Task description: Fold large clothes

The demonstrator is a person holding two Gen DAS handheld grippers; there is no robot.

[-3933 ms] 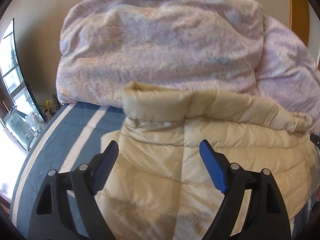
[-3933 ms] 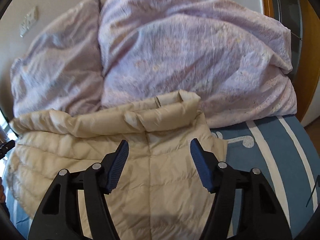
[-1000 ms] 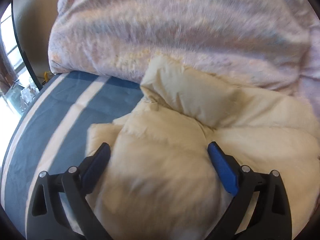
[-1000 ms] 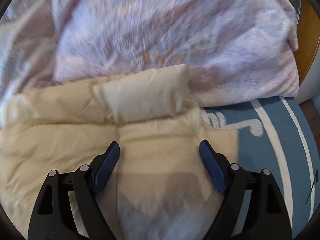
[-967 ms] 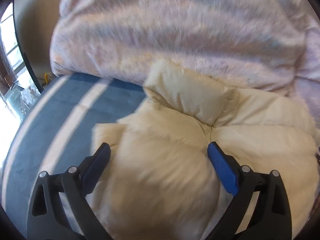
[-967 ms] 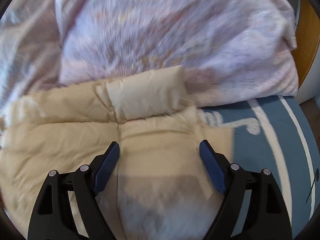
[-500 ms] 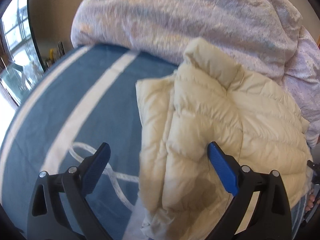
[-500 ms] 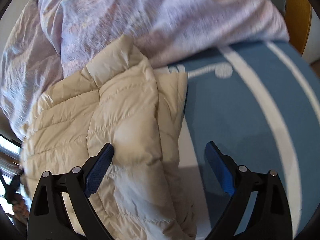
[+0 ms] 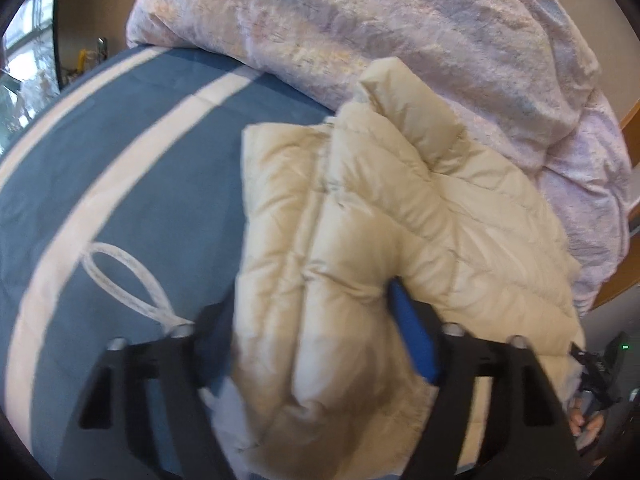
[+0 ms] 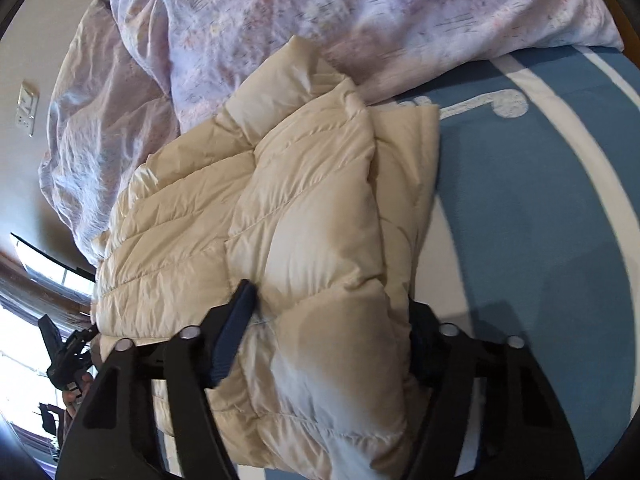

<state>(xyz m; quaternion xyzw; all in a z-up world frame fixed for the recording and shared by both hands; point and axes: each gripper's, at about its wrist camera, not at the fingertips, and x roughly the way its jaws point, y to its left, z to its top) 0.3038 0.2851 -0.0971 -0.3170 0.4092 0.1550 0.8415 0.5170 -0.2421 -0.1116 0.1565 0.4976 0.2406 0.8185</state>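
Item 1, nearest: my left gripper (image 9: 316,344). Its jaws stood partly closed around a thick fold at the near left edge of the jacket, the blue pads pressed into the padding on either side. I took this as a grip on the fabric.

Item 2: my right gripper (image 10: 324,340). Its jaws were likewise drawn in on a bulging fold at the near right edge of the same garment, one blue pad dug into a quilted seam, the other mostly hidden behind the bulge.

Item 3: the cream down jacket (image 9: 400,216) (image 10: 280,216). Quilted, puffy, lying on the bed with both side portions turned in over the middle. Its collar pointed away from me and rested against the duvet. The near hem bunched up between my two grippers.

Item 4: the bed cover (image 9: 120,168) (image 10: 540,208). Blue with broad white stripes and a white looped line pattern, exposed to the left and right of the jacket.

Item 5: the other gripper as each camera saw it. I noted a dark device and fingers at the right edge of the left wrist view and at the lower left edge of the right wrist view, too small to describe further.

Item 6, farthest: the lilac duvet (image 9: 400,40) (image 10: 320,20). Heaped in a large crumpled mound along the far side of the bed, touching the jacket collar.
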